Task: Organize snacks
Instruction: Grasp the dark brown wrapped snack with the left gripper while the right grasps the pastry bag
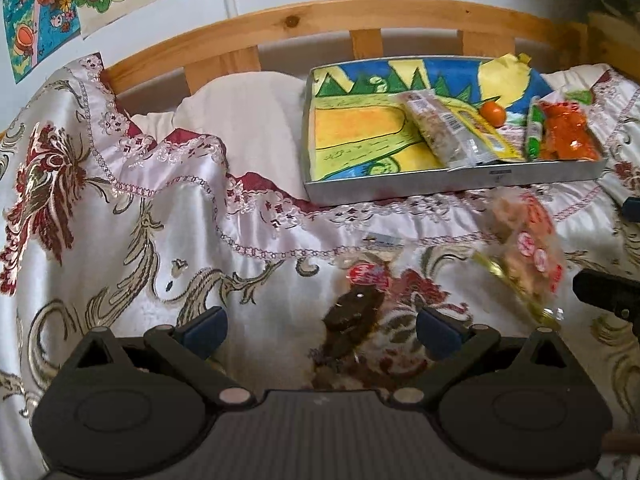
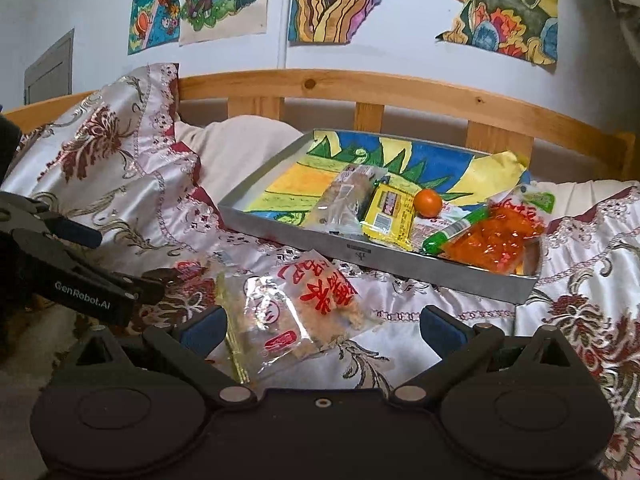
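Both grippers, left [image 1: 320, 330] and right [image 2: 322, 330], gaped wide and empty over bedspread [image 2: 460, 332]; clear snack packet [image 2: 296, 312] lay before tray [image 2: 400, 264] front edge; risked slipping from crinkly film on soft cloth.

- Embroidered satin bedspread [image 2: 460, 332] with maroon flowers and gold scrolls, rumpled, covering the bed.
- Cream pillow [image 1: 248, 120] at 12 o'clock, half under the bedspread's lace-edged fold.
- Wooden slatted headboard [image 2: 360, 84] behind the pillow, against the wall.
- Bright children's drawings [image 2: 332, 0] on the white wall, from 10 to 2 o'clock.
- White pipe [image 2: 283, 20] running vertically between two drawings.
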Motion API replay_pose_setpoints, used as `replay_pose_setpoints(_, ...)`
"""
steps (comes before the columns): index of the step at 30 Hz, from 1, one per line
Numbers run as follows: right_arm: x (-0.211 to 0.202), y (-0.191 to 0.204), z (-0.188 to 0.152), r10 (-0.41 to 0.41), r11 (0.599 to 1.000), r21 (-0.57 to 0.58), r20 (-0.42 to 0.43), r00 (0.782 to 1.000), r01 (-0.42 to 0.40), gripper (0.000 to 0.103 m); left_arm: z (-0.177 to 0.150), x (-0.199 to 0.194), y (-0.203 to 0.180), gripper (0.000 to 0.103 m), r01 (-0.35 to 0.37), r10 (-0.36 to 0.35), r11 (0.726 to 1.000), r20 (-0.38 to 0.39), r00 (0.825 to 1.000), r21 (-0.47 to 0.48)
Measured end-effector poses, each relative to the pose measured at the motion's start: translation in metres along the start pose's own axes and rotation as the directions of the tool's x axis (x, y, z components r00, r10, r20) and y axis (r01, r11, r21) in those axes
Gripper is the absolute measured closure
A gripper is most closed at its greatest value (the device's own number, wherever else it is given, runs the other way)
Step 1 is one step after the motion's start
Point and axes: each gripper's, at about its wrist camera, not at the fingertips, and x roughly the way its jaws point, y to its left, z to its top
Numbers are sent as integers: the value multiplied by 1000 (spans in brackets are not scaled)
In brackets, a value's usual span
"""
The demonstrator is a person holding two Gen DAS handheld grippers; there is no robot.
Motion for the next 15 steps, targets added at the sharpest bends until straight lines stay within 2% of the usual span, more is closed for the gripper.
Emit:
replay_pose_setpoints(6,24,-1,-1,17,1000,-16,-40,999,-17,1,5,16,7,1,-14,14,1000,-37,999,-5)
replay_pose_setpoints(15,40,12,1,68,993,-93,-66,995,-74,1,11,30,3,1,6,-3,999,-56,998,53)
